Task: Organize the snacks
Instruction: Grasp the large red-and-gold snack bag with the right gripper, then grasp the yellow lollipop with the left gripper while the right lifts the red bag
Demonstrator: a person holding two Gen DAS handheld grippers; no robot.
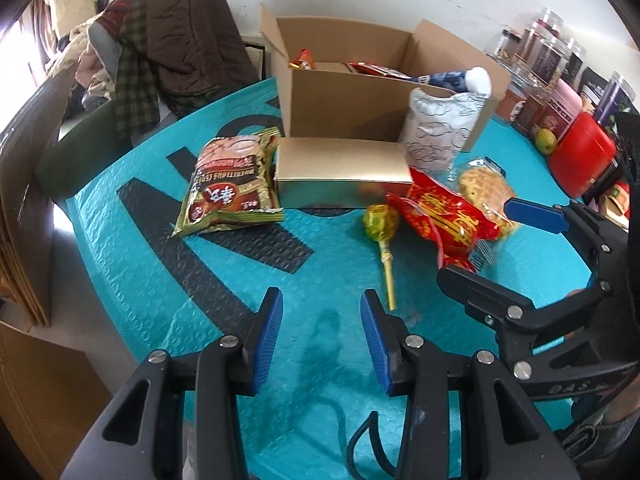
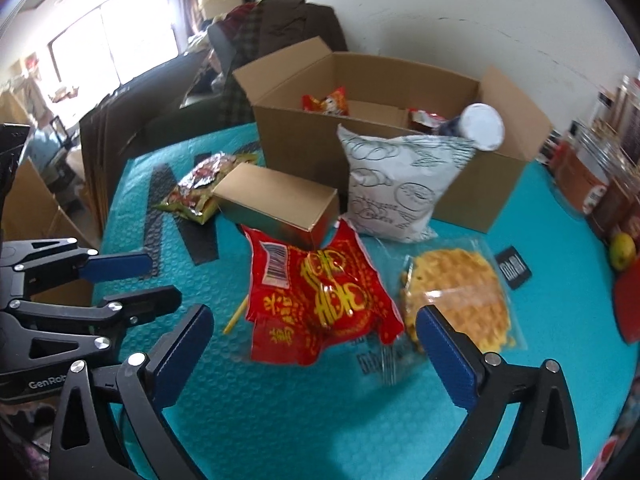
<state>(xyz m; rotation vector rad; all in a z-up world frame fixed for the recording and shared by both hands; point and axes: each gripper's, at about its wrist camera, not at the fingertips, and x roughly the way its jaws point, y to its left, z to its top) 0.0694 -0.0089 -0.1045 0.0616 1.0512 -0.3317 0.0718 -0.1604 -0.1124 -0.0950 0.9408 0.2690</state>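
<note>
We hover our right gripper (image 2: 316, 356), spread wide, over the red snack bag (image 2: 320, 296) lying in front of the cardboard box (image 2: 384, 160). Our left gripper (image 1: 322, 336) is also spread, empty. Next we likely pinch the bag and lift it into the box.

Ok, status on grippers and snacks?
Left gripper and right gripper open, empty. Red packet ahead, unboxed. Cardboard box open; gold box between.

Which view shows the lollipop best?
The left wrist view: the lollipop lies fully visible on the teal mat, green wrapped head beside the red snack packet, stick toward the camera. The right wrist view shows only its yellow stick end beyond the packet's edge.
</note>
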